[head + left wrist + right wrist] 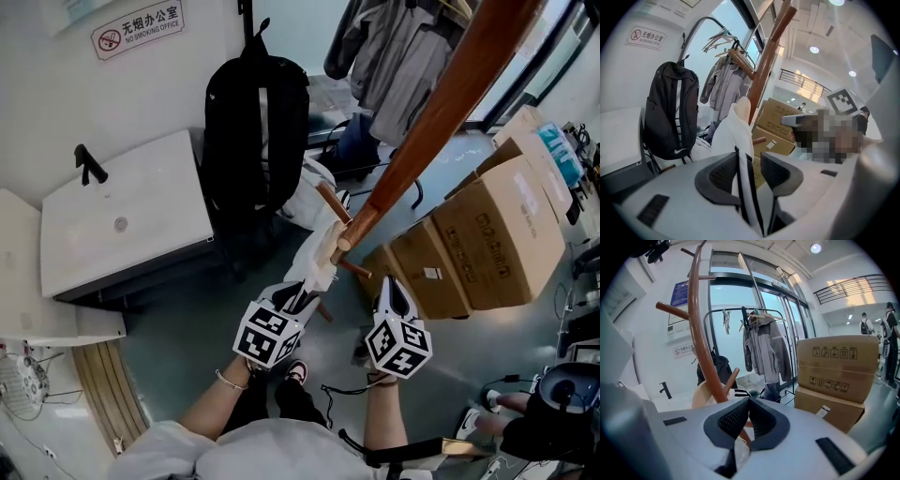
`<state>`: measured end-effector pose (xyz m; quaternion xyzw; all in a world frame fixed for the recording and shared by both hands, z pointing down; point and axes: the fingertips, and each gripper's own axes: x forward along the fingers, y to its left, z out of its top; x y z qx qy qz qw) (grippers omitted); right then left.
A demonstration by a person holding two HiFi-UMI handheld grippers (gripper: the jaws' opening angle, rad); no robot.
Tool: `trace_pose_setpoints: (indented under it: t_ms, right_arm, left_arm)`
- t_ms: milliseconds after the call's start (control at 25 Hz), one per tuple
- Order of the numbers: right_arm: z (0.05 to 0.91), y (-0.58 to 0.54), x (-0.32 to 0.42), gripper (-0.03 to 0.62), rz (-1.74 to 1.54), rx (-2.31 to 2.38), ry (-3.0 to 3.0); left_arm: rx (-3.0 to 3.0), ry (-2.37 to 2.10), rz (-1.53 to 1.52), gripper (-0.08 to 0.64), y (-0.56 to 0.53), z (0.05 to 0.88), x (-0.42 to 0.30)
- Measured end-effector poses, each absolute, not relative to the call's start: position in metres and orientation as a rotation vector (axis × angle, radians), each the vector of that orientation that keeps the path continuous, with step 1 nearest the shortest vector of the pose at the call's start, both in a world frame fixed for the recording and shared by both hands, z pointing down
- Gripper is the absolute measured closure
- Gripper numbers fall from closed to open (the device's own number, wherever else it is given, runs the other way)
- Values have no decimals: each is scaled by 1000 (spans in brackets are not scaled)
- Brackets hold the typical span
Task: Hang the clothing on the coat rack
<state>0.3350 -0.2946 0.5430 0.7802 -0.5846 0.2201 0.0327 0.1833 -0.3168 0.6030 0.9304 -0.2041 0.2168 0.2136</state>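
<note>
The wooden coat rack [441,112] slants from the top right down to the middle of the head view. A white garment with black stripes [317,253] hangs over one of its lower pegs. My left gripper [296,300] is right under it. In the left gripper view the jaws of the left gripper [749,157] stand open, and a striped fold of the garment [733,131] runs between them, lying against the left pad with a gap to the right one. My right gripper [392,289] is right of the pole, apart from the garment. The right gripper [749,401] has its jaw tips together in front of the pole [701,333].
A black backpack [255,131] hangs left of the rack, above a white table [127,220]. Stacked cardboard boxes [497,234] stand on the right. A clothes rail with grey jackets [394,56] is behind the rack. The person's feet are on the floor below the grippers.
</note>
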Motion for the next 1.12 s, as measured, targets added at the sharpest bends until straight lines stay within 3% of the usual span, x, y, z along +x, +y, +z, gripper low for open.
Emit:
trace_pose_setpoints:
  t_ms: [680, 1120]
  right_arm:
    - [508, -274, 320, 569, 620, 2319, -1996]
    - [496, -264, 317, 569, 575, 2238, -2098]
  left_arm:
    - [2580, -873, 380, 410, -304, 519, 156]
    - [2500, -1184, 227, 525, -301, 488, 121]
